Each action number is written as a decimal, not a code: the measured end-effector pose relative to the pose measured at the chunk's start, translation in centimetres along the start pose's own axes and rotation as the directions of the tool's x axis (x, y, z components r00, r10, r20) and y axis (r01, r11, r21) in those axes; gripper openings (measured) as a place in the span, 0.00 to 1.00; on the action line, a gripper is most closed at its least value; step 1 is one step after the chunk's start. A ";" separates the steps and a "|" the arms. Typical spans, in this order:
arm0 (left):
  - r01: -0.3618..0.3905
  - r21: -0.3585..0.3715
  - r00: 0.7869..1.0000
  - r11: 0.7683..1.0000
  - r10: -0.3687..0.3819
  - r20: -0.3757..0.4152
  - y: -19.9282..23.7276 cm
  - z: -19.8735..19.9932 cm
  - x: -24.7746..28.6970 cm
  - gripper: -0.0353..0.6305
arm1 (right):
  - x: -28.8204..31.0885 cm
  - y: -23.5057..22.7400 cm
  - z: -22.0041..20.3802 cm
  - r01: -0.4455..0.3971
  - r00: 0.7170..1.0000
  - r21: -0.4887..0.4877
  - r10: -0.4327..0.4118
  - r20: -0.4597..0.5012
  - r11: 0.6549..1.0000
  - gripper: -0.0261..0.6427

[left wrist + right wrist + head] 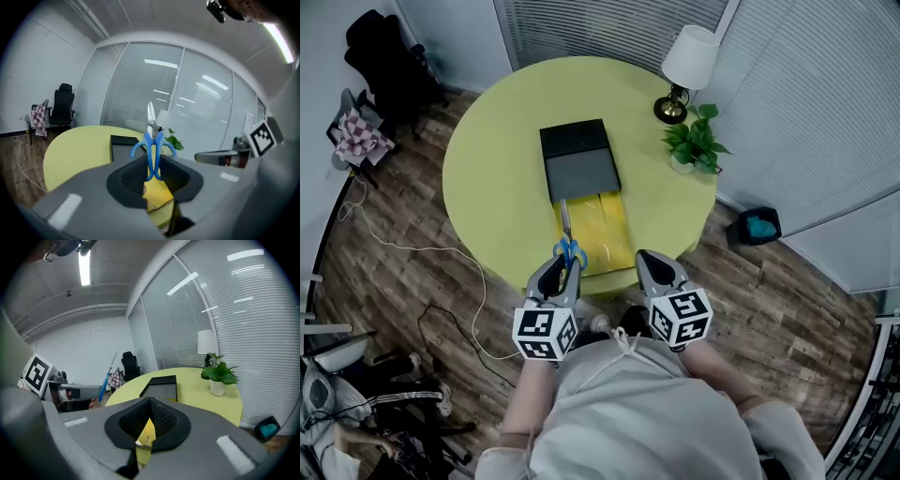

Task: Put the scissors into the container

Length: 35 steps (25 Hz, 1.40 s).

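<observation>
Blue-handled scissors [568,239], steel blades together, are clamped by the handles in my left gripper [563,266]. Their long axis points away from me, tips over the container's [614,234] open yellow near half. A dark lid [581,169] covers the container's far half. My right gripper [651,262], near the container's front corner, has its jaws together, empty.

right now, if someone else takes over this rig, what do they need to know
Left gripper: shut on the scissors, gripped at the blue handles, blades pointing up and away.
Right gripper: shut, nothing in it, held beside the left at the table's near edge.
Container: on the table, dark part farther away, yellow section, which looks open, nearer.
Done: scissors are in hand.
Left: bring them over the yellow section, lower them in, release.
</observation>
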<state>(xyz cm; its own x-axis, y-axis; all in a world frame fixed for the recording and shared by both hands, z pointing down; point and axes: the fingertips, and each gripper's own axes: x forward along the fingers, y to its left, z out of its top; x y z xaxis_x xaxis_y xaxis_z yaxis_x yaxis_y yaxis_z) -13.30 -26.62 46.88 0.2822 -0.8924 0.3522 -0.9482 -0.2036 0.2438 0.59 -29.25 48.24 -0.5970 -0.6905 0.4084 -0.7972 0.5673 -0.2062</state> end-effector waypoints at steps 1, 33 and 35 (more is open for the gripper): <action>-0.011 0.003 1.000 1.000 0.011 -0.013 0.3 -0.4 0.4 0.18 | 0.6 -0.3 -0.1 -0.004 1.000 -0.001 0.004 -0.008 1.000 0.04; -0.104 0.019 0.818 0.994 0.096 -0.568 3.4 -13.3 13.8 0.18 | 13.1 -8.1 0.3 -0.181 0.962 -0.037 0.169 -0.213 0.983 0.04; -0.100 0.020 0.799 0.995 0.092 -0.594 3.4 -14.1 14.0 0.18 | 13.3 -8.2 0.1 -0.179 0.962 -0.033 0.168 -0.218 0.983 0.04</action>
<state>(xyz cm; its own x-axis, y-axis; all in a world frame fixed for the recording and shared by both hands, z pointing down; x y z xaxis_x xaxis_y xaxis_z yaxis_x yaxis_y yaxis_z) -10.49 -34.10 65.38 0.2245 -0.4923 0.8409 -0.9744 -0.1217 0.1890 -0.78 -43.11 55.25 -0.6883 -0.4712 0.5516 -0.6741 0.6964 -0.2462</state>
